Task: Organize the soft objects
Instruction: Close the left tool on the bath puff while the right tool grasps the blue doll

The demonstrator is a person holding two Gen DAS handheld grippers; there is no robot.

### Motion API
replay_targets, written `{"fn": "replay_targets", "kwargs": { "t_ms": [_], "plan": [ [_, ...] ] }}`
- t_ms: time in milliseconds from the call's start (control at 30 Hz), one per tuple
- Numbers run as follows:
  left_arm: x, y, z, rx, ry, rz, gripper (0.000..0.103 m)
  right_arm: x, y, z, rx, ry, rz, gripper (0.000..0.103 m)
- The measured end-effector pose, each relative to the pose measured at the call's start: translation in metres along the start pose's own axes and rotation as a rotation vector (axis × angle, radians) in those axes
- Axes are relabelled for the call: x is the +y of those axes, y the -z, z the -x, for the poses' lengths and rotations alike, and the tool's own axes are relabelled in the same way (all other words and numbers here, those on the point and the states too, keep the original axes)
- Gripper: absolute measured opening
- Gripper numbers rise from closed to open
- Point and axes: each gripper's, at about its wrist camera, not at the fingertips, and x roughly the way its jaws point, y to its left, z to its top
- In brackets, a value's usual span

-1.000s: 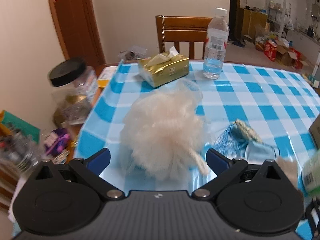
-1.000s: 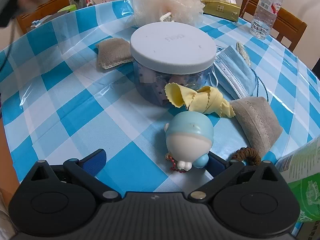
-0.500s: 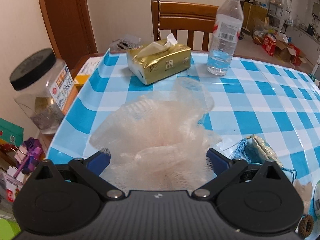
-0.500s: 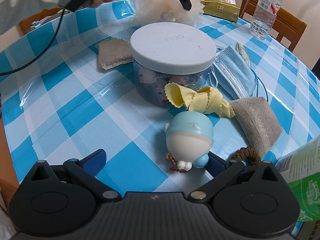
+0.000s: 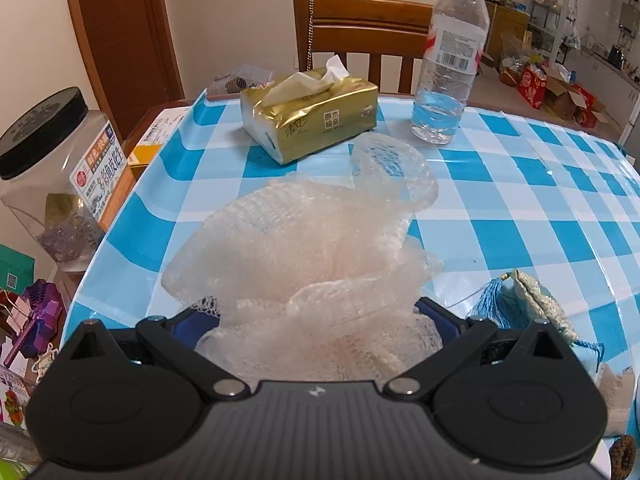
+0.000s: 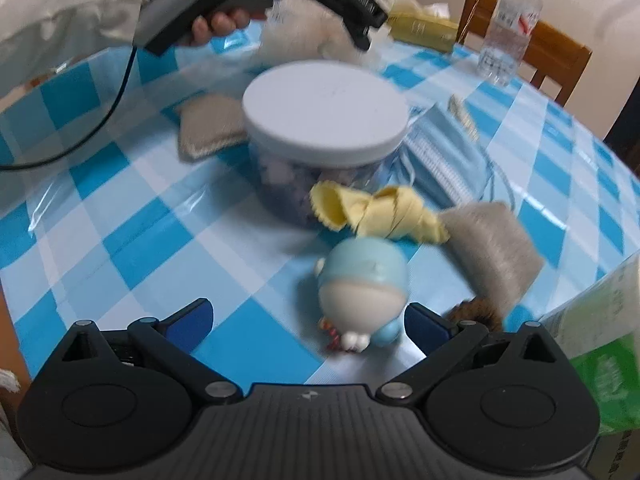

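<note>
Mesh sponge [image 5: 308,248] lies on checked tablecloth [image 5: 520,184] near chair [image 5: 360,28].

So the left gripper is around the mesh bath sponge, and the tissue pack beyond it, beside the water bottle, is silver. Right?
Not quite. The tissue pack is gold, not silver, as the left wrist view shows. The rest holds: the left gripper has the mesh bath sponge between its fingers, and the pack lies beyond it beside the water bottle.

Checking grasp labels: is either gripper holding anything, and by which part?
The left gripper brackets the mesh bath pouf; a closed grip cannot be told. The right gripper holds nothing.
</note>
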Motion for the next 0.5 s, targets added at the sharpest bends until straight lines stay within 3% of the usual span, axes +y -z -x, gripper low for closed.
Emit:
{"fn": "replay_targets", "kwargs": {
  "t_ms": [133, 367, 500],
  "plan": [
    [-0.001, -0.001, -0.003, 0.002, 0.002, 0.001, 0.102, -0.007, -0.007, 0.002, -0.031, 0.028, -0.009, 0.099],
    [0.0, -0.001, -0.002, -0.007, 0.006, 0.02, 0.102, -0.018, -0.012, -0.005, -0.018, 0.051, -0.022, 0.075],
    [0.003, -0.002, -0.002, 0.006, 0.03, 0.052, 0.094, -0.02, -0.012, -0.007, -0.001, 0.047, -0.026, 0.06]
  ]
}}
